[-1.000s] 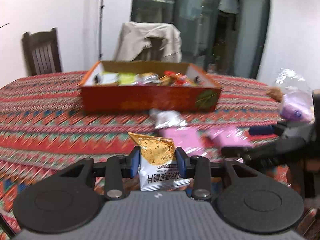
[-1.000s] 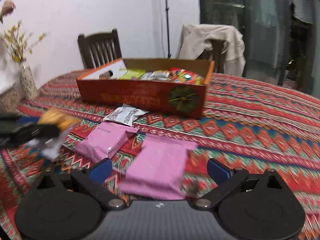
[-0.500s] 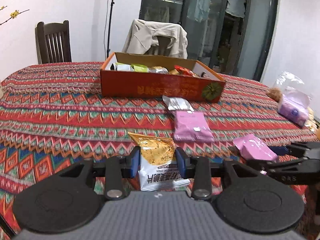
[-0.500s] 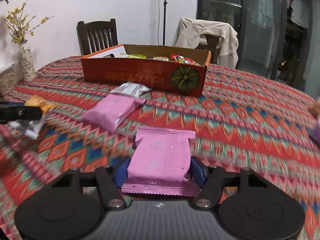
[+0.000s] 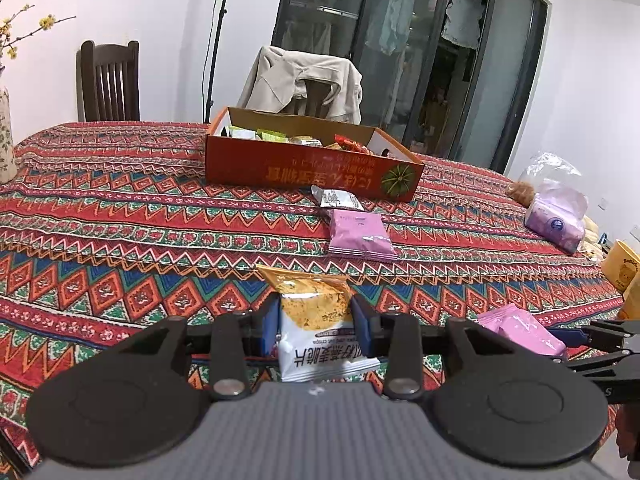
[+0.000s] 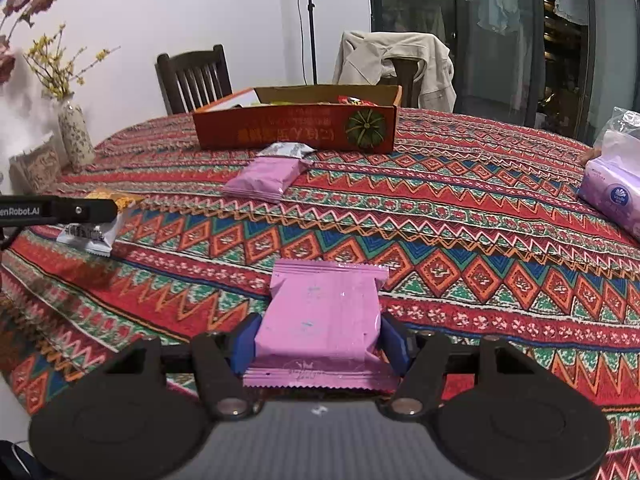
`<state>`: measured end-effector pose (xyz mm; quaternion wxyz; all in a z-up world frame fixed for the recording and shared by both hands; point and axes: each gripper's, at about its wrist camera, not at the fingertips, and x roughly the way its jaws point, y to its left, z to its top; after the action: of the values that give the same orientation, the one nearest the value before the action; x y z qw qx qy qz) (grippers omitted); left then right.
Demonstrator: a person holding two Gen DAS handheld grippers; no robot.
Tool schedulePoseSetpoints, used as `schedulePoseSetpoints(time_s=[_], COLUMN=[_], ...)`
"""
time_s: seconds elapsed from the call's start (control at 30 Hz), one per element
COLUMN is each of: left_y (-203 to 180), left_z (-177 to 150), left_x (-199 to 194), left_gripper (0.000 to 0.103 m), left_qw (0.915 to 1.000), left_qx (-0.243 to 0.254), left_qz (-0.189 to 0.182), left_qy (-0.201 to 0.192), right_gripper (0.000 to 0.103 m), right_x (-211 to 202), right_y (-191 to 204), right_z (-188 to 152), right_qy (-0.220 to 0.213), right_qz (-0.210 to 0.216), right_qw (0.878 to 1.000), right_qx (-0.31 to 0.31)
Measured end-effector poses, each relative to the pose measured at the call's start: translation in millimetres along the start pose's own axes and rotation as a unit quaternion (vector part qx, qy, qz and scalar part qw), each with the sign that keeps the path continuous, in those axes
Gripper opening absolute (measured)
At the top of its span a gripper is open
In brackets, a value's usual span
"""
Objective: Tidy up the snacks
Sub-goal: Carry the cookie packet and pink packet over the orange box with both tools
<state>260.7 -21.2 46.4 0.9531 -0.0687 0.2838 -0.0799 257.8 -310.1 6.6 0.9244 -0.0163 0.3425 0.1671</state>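
Note:
My left gripper [image 5: 316,324] is shut on an orange-and-white chip packet [image 5: 316,320], held above the patterned tablecloth. A pink snack packet [image 6: 320,320] sits squeezed between the blue pads of my right gripper [image 6: 320,342], which is shut on it. The orange cardboard box [image 5: 304,170] with several snacks inside stands at the far middle of the table. In front of it lie a white packet [image 5: 336,199] and a second pink packet [image 5: 360,234]. From the right wrist view the left gripper [image 6: 60,210] with its chip packet [image 6: 100,224] shows at the left edge.
A purple tissue pack in a clear bag [image 5: 556,220] lies at the right side of the table. A yellow tub [image 5: 622,268] stands at the right edge. A flowered vase [image 6: 74,136] stands at the far left. Two chairs [image 5: 110,80] stand behind the table, one draped with a jacket [image 5: 304,76].
The right gripper closed on the pink packet and lifted it back from the box. Both grippers drew away from the box, which now looks farther off.

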Motion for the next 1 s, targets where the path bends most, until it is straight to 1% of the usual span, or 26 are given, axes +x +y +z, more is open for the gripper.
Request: schedulePoseSetpoints(time_s=[0.17,0.37,0.47,0.57,0.67,0.8,0.9,1.0], left_y=[4,7,12,17,18,19,18,20], left_z=[1,8,21,43,74,122,159,190], left_x=[-2,5,12,22,35,60,88,127], left_gripper=[0.038,0.038,0.038,0.038,0.038,0.038,0.039,0.039], left_qw=[1.0000,1.0000,0.9998,0.9992,0.9983,0.9969,0.9965,0.9970], left_qx=[-0.005,-0.008,-0.007,-0.003,0.010,0.024,0.032,0.026], left_qz=[0.002,0.000,-0.016,-0.038,-0.055,-0.069,-0.068,-0.068], left_qy=[-0.001,-0.001,-0.003,-0.006,-0.017,-0.029,-0.037,-0.025], right_gripper=[0.063,0.063,0.063,0.063,0.063,0.063,0.063,0.063], right_x=[-5,-1,2,4,7,18,37,70], right_y=[3,-2,-4,-6,-7,-6,-5,-8], right_z=[1,10,18,33,59,111,155,199], right_qy=[-0.009,-0.011,-0.014,-0.025,-0.045,-0.081,-0.100,-0.103], right_qz=[0.010,0.046,0.054,0.062,0.069,0.070,0.077,0.085], right_qw=[1.000,0.998,0.998,0.997,0.996,0.994,0.991,0.990], right_qx=[0.003,0.032,0.038,0.034,0.019,-0.018,-0.042,-0.049])
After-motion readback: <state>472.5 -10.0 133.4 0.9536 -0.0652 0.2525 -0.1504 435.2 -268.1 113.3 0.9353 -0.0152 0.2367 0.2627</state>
